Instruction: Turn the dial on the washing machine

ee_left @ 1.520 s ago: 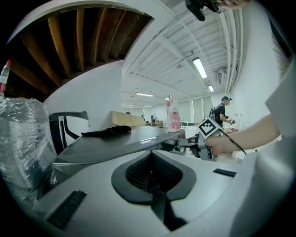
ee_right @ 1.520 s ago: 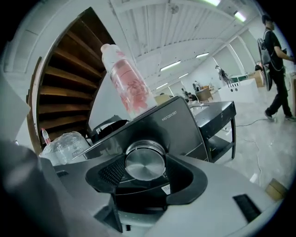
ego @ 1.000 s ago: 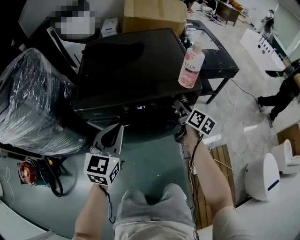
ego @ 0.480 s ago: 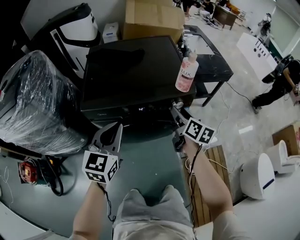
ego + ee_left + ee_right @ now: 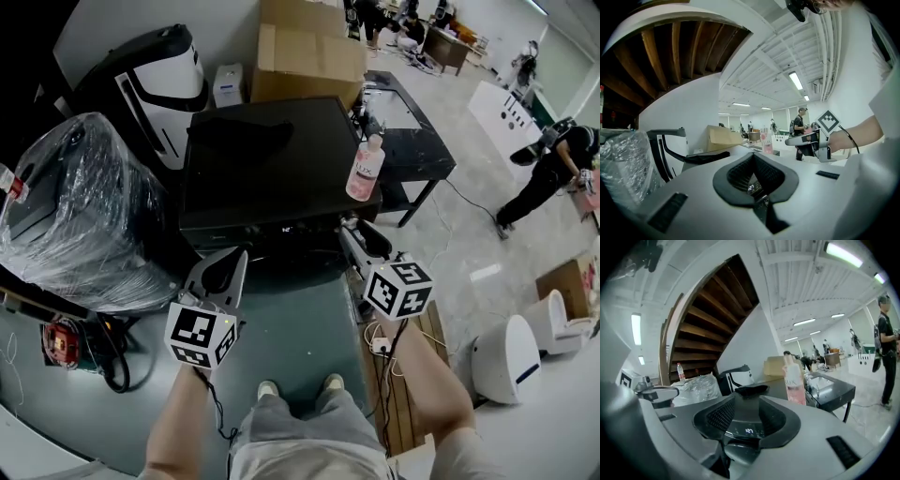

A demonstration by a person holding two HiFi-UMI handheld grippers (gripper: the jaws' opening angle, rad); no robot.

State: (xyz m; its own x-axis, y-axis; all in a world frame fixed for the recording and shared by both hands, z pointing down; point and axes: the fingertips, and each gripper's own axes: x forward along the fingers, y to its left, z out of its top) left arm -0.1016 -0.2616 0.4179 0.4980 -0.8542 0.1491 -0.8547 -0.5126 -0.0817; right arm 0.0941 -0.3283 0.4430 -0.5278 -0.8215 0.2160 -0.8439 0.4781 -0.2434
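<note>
- Far out to the left of the left gripper we see a bulky bundle wrapped in clear plastic.
- The left gripper hangs low before the left part of the washing machine. Its jaws are together with nothing clamped, and its tips point at the machine's front without touching it.
- The black washing machine, the task's thing, stands just ahead of both grippers, its front panel facing them.
- A cardboard box sits beyond the machine, well past both grippers.
- A small lit display glows on the front panel. In the right gripper view it shows through the gap between that gripper's jaws, beyond them.
- The right gripper is up at the right end of the front panel. Its jaws stand apart and are closing, and the pads press on nothing.
- We cannot pick out the dial with certainty in any view, nor whether it lies between those jaws.
- A pink bottle stands upright on the lid's right edge, just beyond the right gripper.
- To the right of that gripper and further off stands a black table.
- Far to the right, well apart from everything else, a person in dark clothes bends forward.
</note>
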